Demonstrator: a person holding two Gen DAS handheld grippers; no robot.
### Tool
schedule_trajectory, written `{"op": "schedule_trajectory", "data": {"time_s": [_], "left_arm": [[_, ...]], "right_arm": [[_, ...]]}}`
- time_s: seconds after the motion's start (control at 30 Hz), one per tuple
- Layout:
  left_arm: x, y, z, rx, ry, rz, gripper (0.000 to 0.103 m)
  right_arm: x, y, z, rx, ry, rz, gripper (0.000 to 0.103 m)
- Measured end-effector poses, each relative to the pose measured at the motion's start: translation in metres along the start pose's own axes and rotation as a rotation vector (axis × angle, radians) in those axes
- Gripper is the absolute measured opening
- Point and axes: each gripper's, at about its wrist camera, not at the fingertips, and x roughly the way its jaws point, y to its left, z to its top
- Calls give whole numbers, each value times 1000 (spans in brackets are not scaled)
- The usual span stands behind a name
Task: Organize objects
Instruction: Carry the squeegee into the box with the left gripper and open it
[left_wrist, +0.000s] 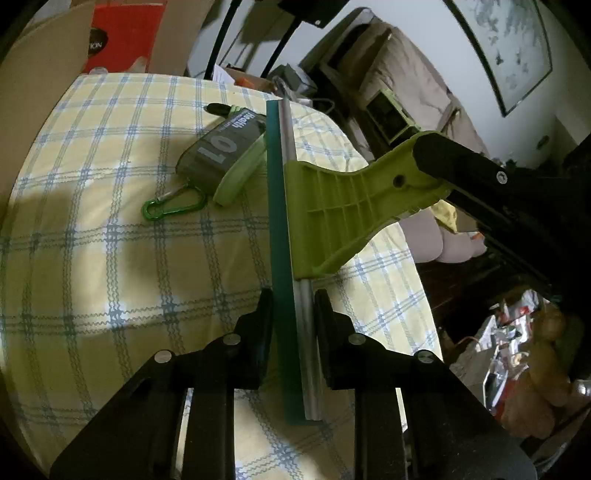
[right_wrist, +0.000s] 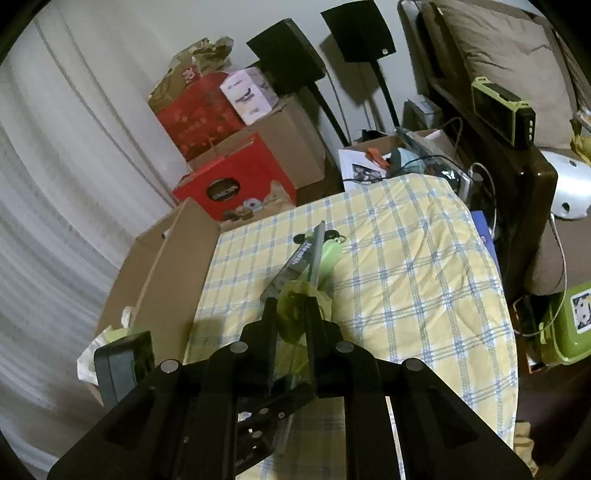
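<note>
Dim, soft shadows; heavy fisheye edge distortion

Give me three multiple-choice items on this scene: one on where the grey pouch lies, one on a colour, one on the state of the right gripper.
1. Where does the grey pouch lie?
A. On the checked cloth
B. In a cardboard box
C. On the floor

2. What colour is the carabiner on the pouch?
A. Red
B. Green
C. Silver

3. What is the right gripper doing?
A. Standing open over the cloth
B. Clamping the pouch
C. Clamping the handle of the squeegee

Key: 1 A, the pouch rests flat on the yellow-and-blue checks. 2 B, the clip is bright green. 3 C, the black fingers close on the lime handle's end.
</note>
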Motion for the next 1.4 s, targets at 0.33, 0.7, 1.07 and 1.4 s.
{"op": "schedule_trajectory", "data": {"time_s": [0.33, 0.7, 1.07, 1.4], "left_arm": [[-27, -6, 10, -24, -89, -65, 20], [-99, 5, 27, -73, -206, -96, 20], [-177, 72, 45, -164, -305, -29, 20], [-212, 146, 64, -222, -313, 66, 20]], "right_arm": [[-25, 17, 16, -31, -38, 1, 13], [-48, 85, 40, -148, -59, 37, 13], [-9, 187, 53, -232, -30, 127, 13], [59, 257, 60, -277, 31, 171, 13]]}}
